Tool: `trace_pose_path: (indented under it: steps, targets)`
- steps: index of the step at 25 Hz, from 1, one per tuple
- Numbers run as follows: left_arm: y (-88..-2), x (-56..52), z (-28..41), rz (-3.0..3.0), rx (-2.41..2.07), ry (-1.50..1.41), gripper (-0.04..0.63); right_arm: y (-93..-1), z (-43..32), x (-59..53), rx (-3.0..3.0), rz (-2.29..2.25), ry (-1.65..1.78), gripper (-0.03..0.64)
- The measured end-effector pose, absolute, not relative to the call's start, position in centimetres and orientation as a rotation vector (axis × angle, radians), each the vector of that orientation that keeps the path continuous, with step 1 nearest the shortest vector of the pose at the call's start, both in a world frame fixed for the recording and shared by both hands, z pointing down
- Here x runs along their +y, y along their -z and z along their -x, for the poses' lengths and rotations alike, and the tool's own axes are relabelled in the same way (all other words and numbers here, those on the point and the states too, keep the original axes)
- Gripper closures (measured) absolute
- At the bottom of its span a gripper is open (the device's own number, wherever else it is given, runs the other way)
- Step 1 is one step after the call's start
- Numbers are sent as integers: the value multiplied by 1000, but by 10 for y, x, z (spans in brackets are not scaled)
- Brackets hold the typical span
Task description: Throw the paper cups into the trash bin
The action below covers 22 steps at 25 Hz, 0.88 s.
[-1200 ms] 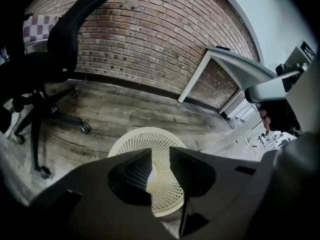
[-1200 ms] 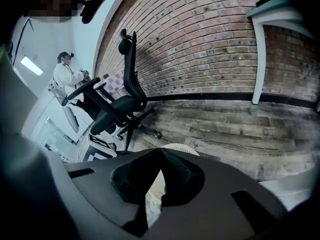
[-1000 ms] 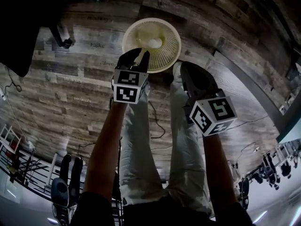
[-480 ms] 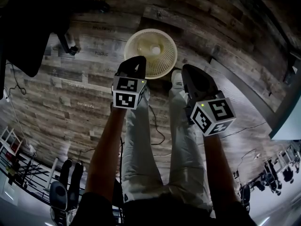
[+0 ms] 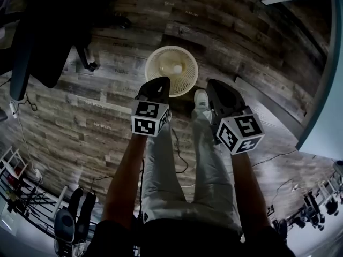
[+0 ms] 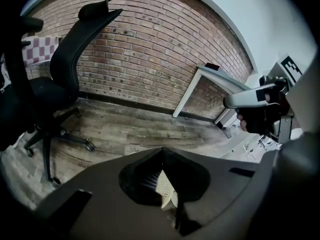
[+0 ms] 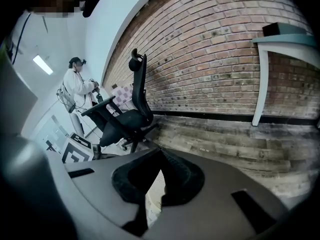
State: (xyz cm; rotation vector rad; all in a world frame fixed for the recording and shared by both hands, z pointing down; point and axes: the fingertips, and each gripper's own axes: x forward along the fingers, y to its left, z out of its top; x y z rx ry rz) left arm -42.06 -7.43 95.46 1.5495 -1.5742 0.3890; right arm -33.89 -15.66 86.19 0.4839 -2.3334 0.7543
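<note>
Now: trash bin (image 5: 158,60) on floor, ahead of and below left gripper (image 5: 159,83). White paper cup (image 5: 176,68) lies in bin's bottom. Left gripper nearer, tips over bin's near rim. Right gripper (image 5: 213,87) off to bin's right. Both clenched, nothing between jaws. No other cup in sight; likely must find one first.

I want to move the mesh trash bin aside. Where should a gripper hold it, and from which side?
Take the trash bin by its thin rim, from straight above, one jaw inside and one outside. It stands upright and open, and its round body looks too wide to span.
</note>
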Motion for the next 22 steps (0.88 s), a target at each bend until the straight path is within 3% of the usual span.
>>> trace_pose_path:
  steps: [22]
  targets:
    - [-747, -80, 408, -1603, -1823, -171, 586, -705, 354, -169, -2530, -321, -617, 614]
